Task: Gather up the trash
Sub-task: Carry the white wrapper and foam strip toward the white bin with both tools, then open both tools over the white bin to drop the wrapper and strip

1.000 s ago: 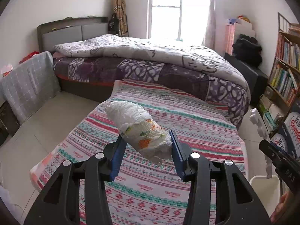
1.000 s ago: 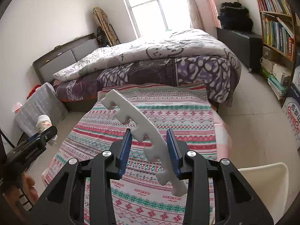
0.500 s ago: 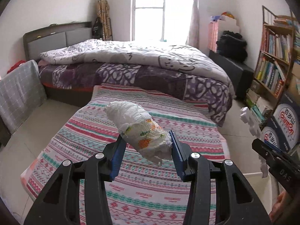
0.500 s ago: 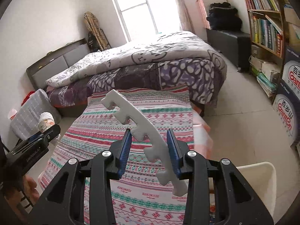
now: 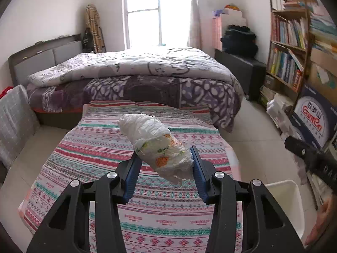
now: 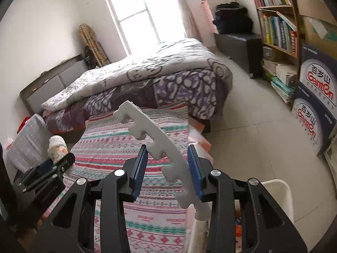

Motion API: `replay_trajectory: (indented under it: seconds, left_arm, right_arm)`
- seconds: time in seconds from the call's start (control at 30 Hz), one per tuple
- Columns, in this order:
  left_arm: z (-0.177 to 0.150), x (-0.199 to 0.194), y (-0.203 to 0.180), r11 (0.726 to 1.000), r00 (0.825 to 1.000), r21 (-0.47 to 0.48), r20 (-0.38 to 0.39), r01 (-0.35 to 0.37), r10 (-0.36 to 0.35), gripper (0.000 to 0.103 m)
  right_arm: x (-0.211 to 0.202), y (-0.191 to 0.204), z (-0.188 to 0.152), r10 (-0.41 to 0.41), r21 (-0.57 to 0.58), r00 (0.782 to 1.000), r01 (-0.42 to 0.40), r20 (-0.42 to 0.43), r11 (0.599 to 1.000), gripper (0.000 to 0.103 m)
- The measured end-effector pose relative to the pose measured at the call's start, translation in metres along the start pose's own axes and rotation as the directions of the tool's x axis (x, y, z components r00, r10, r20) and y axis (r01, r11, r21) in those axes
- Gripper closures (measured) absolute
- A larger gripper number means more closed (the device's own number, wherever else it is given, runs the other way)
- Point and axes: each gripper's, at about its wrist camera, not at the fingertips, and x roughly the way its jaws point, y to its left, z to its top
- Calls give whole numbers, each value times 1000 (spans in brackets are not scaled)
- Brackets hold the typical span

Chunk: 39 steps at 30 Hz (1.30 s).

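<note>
In the left wrist view, my left tongs (image 5: 164,164) sit low in the centre of the frame, pinching one rolled diaper (image 5: 157,147) between the two blue pads (image 5: 132,171). The roll sticks out up and to the left, above one striped mat (image 5: 109,147) that fills the middle. Behind the mat stands one bed (image 5: 134,78) under a window (image 5: 158,10). One white bin (image 5: 288,202) shows at the lower right, cut off by the frame edge and partly hidden by my tongs. My right tongs (image 5: 311,160) enter at the right edge as a dark bar only; what they hold is out of this frame. One bookshelf (image 5: 288,48) stands at the upper right, and one printed box (image 5: 313,118) below it.

In the right wrist view, my right tongs (image 6: 167,166) are pinching one white foam strip (image 6: 155,135), notched along one edge, that runs from the centre down toward the lower right. Its lower end is hidden behind the right finger. The bin (image 6: 284,198) shows only a corner at the lower right; its contents are too hidden to make out. My left tongs (image 6: 45,175) appear at the lower left with the diaper (image 6: 56,145) poking above them. Two printed boxes (image 6: 316,109) stack at the right edge, both cut off.
</note>
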Motion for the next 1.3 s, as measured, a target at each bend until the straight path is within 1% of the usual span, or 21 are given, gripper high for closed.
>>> replay_trajectory:
  seconds: [0.2,0.37,0.57,0.63,0.67,0.7,0.77,0.9,1.03,1.1,1.13,1.23,1.3]
  left_arm:
    - [-5,4,-24,999,1000,46,-9,29,-29,57]
    - [-10,7,-44,995,998,79,-16,56,-54,57]
    - [-16,10,-70,987,995,129,-27,97,-94,57]
    - [-20,10,-82,982,993,148,-38,121,-116,57]
    - [-21,11,-87,980,991,154,-41,129,-124,57]
    - [-23,11,-93,977,990,163,-46,140,-134,57]
    - [-26,9,-105,969,986,185,-49,163,-157,57]
    - [-32,3,-128,951,978,229,-55,210,-203,56]
    - [-38,-1,-147,932,969,264,-65,246,-238,55]
    - [-41,-2,-157,922,964,281,-75,266,-256,55]
    - [-43,-3,-161,918,962,286,-79,274,-262,55]
    - [-49,-5,-175,901,949,298,-106,316,-298,55]
    - [-53,-6,-185,885,934,301,-132,356,-331,55]
  right_arm:
    - [-11,-28,0,-44,44,999,43,1,998,66]
    - [-21,-55,-2,-100,90,995,100,-6,991,65]
    - [-24,-87,-12,-146,158,987,154,-65,975,64]
    - [-28,-97,-15,-171,175,983,181,-68,968,54]
    - [-31,-101,-16,-190,182,980,198,-63,963,48]
    - [-33,-105,-16,-205,190,977,212,-59,959,45]
    - [-37,-114,-16,-213,211,976,220,-54,953,43]
    - [-50,-135,-19,-240,269,970,240,-32,933,33]
    - [-64,-155,-19,-280,321,960,268,-7,908,27]
    - [-70,-163,-20,-300,352,954,279,4,894,21]
    - [-74,-169,-21,-310,373,951,284,11,883,20]
    - [-81,-182,-21,-332,412,943,295,19,862,17]
    - [-85,-188,-21,-345,432,938,302,24,850,14]
